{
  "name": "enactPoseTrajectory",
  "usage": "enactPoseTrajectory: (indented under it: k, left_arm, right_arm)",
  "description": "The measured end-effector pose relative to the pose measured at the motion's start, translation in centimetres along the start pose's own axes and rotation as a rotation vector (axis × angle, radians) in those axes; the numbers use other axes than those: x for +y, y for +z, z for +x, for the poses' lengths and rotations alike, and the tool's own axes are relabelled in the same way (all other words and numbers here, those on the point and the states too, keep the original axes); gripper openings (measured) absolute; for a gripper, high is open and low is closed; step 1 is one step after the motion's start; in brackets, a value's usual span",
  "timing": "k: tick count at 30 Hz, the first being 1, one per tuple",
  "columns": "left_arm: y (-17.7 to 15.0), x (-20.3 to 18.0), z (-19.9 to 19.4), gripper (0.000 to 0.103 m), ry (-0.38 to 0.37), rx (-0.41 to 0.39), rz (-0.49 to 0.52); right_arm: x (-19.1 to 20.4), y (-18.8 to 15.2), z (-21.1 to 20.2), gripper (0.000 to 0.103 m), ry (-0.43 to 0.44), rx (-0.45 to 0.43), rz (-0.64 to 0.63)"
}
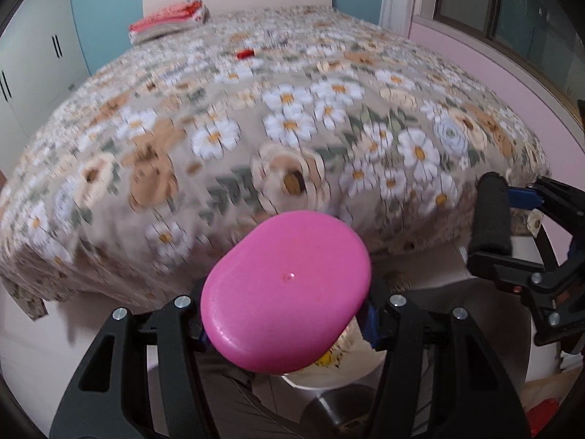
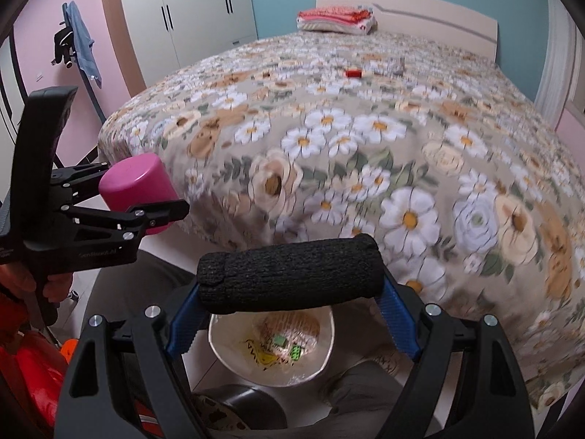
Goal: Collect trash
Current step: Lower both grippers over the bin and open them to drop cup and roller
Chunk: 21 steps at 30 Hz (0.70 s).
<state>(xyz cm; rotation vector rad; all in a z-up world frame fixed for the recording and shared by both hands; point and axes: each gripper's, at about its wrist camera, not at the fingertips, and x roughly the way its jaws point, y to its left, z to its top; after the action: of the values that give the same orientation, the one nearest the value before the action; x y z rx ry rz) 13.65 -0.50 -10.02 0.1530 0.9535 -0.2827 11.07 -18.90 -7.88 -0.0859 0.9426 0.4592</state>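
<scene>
My left gripper (image 1: pixel 287 314) is shut on a pink plastic bottle (image 1: pixel 285 292), seen end-on; it also shows at the left of the right wrist view (image 2: pixel 137 188). My right gripper (image 2: pixel 292 281) is shut on a black foam-covered handle (image 2: pixel 289 278), also seen at the right of the left wrist view (image 1: pixel 491 216). A white bin (image 2: pixel 325 351) hangs below the handle, with wrappers inside. A small red item (image 2: pixel 353 72) and a small grey item (image 2: pixel 399 67) lie far off on the flowered bed (image 2: pixel 365 146).
Folded red and white bedding (image 2: pixel 336 20) lies by the headboard. White wardrobes (image 2: pixel 182 11) stand at the left wall. A rack with blue clothes (image 2: pixel 82 42) is far left. A red bag (image 2: pixel 29 366) is at lower left. The floor is pale tile (image 1: pixel 44 347).
</scene>
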Motion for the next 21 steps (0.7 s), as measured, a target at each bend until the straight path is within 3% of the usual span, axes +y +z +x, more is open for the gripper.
enactPoseTrajectory:
  k: [9, 21]
  left_arm:
    - [-3.3, -0.7, 5.6, 0.059, -0.033, 0.132, -0.004]
    - [-7.8, -2.0, 15.9, 0.059, -0.079, 0.37, 0.017]
  right_arm:
    - [-0.1, -3.7, 5.6, 0.086, 0.025, 0.131, 0.033]
    - [0.1, -8.3, 14.7, 0.086, 0.042, 0.358, 0.028]
